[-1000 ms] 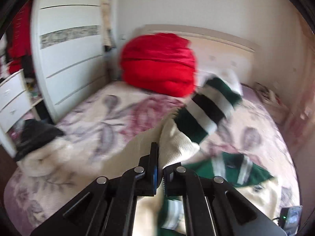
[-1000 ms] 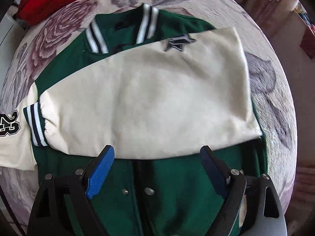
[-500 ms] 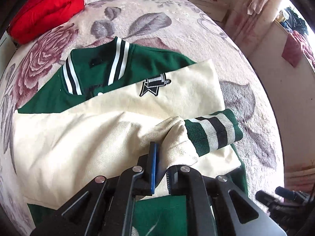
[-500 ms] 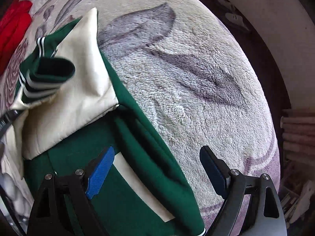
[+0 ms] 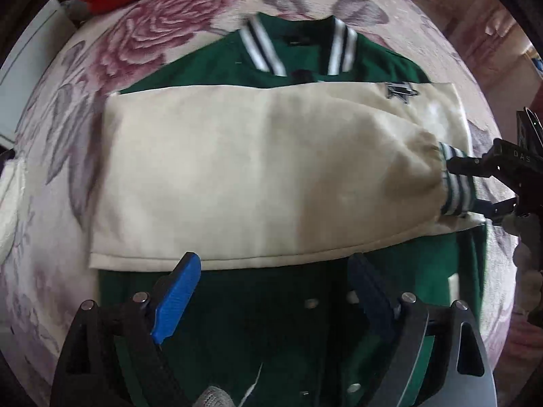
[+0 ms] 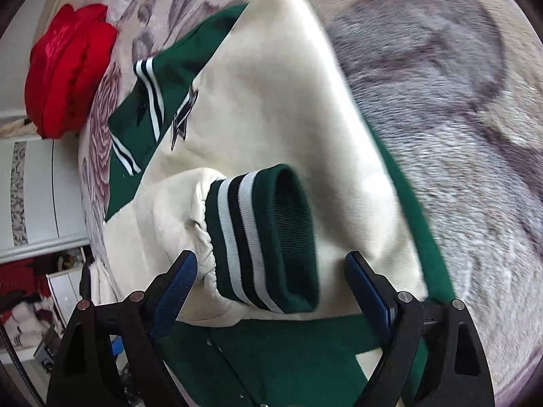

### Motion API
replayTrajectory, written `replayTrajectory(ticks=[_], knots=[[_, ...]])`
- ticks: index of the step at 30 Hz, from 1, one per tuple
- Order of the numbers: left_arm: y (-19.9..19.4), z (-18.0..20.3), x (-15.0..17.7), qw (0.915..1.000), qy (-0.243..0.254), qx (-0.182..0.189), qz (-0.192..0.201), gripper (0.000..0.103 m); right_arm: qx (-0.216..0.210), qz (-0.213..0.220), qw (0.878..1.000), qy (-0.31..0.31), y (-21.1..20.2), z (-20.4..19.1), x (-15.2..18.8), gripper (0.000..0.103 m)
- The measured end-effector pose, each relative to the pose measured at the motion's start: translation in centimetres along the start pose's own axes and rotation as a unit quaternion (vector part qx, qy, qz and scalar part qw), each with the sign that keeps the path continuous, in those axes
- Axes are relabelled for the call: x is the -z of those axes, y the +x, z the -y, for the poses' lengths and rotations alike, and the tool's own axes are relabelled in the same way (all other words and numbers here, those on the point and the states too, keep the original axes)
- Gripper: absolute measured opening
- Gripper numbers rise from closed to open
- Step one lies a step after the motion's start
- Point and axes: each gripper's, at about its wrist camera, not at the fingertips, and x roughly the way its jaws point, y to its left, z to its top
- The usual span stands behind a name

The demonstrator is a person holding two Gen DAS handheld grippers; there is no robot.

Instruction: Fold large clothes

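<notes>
A green varsity jacket (image 5: 210, 71) with cream sleeves (image 5: 237, 176) lies face up on the floral bedspread (image 5: 142, 30), both sleeves folded across the chest. My left gripper (image 5: 275, 291) is open and empty over the jacket's lower front. My right gripper (image 6: 268, 285) is open, its jaws on either side of the striped green cuff (image 6: 264, 237) of the upper sleeve without closing on it. It also shows at the right edge of the left wrist view (image 5: 475, 186), at that cuff (image 5: 456, 183).
A red quilt (image 6: 68, 68) lies at the head of the bed. A white wardrobe (image 6: 34, 196) and a cluttered shelf stand beside the bed. A cream garment (image 5: 8, 203) lies at the bed's left edge.
My left gripper has let go of the sleeve, opened and pulled back over the jacket's lower front. The sleeve now lies flat across the chest. My right gripper has moved onto the cuff.
</notes>
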Motion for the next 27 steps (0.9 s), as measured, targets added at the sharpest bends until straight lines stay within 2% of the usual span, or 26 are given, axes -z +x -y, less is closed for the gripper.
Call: replayTrajectory(ticks=[2, 3, 4, 5, 6, 9, 11, 12, 15, 16, 18, 20, 22, 23, 27], knots=[[-0.1, -2.9, 0.3, 0.9988, -0.017, -0.046, 0.006, 0.088, 0.027, -0.017, 0.999, -0.04, 1.8, -2.0, 0.2, 0.077], [0.0, -4.2, 0.3, 0.9972, -0.022, -0.071, 0.008, 0.088, 0.049, -0.002, 0.997, -0.06, 1.9, -2.9, 0.4, 0.061], [0.3, -5.5, 0.3, 0.9952, -0.026, -0.094, 0.007, 0.088, 0.067, 0.013, 0.995, -0.073, 1.8, -3.7, 0.8, 0.041], [0.8, -6.7, 0.1, 0.993, -0.032, -0.114, 0.002, 0.088, 0.083, 0.028, 0.992, -0.086, 1.3, -4.5, 1.0, 0.015], [1.2, -8.0, -0.2, 0.9909, -0.042, -0.128, 0.0, 0.088, 0.095, 0.045, 0.99, -0.091, 0.5, -5.0, 1.0, 0.007], [2.0, -10.7, -1.2, 0.9867, -0.069, -0.146, 0.012, 0.088, 0.089, 0.109, 0.988, -0.062, -3.6, -4.7, -0.2, 0.007], [3.0, -11.1, -2.2, 0.9853, -0.072, -0.155, 0.011, 0.088, 0.113, 0.15, 0.981, -0.039, -5.9, -3.7, -1.3, 0.007], [3.6, -11.1, -2.8, 0.9851, -0.071, -0.156, 0.01, 0.088, 0.124, 0.153, 0.98, -0.029, -6.2, -3.1, -2.0, 0.007], [5.9, -10.6, -4.1, 0.9846, -0.064, -0.163, -0.009, 0.088, 0.146, 0.106, 0.984, -0.003, -4.5, -0.6, -4.5, 0.008], [6.4, -10.5, -4.3, 0.9849, -0.061, -0.161, -0.016, 0.088, 0.15, 0.082, 0.985, -0.006, -3.6, 0.1, -4.6, 0.015], [6.3, -9.9, -4.2, 0.9837, -0.051, -0.172, -0.019, 0.088, 0.169, 0.052, 0.984, 0.003, -3.1, 0.6, -4.5, 0.038], [4.6, -9.3, -3.1, 0.9853, -0.037, -0.166, -0.008, 0.088, 0.157, 0.053, 0.986, 0.003, -4.4, 1.1, -2.4, 0.04], [2.8, -8.4, -1.0, 0.9859, -0.027, -0.165, -0.009, 0.088, 0.136, 0.044, 0.99, 0.0, -5.3, 0.4, 0.8, 0.05], [2.0, -7.6, 0.8, 0.988, -0.02, -0.152, -0.016, 0.088, 0.123, 0.035, 0.992, -0.001, -5.4, 0.1, 2.9, 0.052], [1.4, -4.0, 8.9, 0.9882, 0.016, -0.135, -0.069, 0.088, 0.103, -0.048, 0.993, -0.005, -2.5, -0.6, 13.5, 0.053]])
